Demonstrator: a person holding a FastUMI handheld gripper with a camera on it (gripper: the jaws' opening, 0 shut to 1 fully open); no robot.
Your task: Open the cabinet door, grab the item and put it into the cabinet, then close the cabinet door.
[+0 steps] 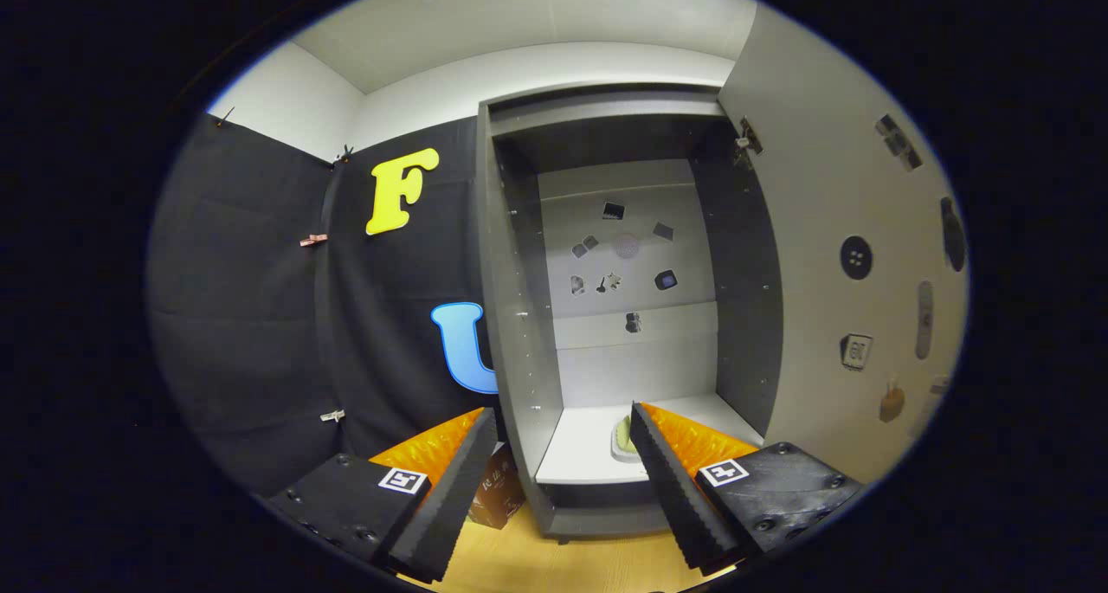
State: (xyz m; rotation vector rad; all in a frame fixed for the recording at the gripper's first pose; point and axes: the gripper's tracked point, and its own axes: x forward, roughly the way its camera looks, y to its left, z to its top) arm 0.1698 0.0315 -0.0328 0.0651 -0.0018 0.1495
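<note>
The grey cabinet (519,316) stands straight ahead with its door (831,255) swung wide to the right. A small pale green item (622,440) lies on the cabinet's white floor (580,450), partly hidden behind my right finger. My gripper (563,441) is open in front of the cabinet's mouth. Nothing is between its fingers (454,489). The item sits beyond the fingertips, inside the cabinet.
Several stickers dot the cabinet's back wall (628,255) and the inside of the door. A brown box (498,496) stands on the wooden table (554,563) just left of the cabinet's base. The booth's black cloth wall (260,316) closes off the left.
</note>
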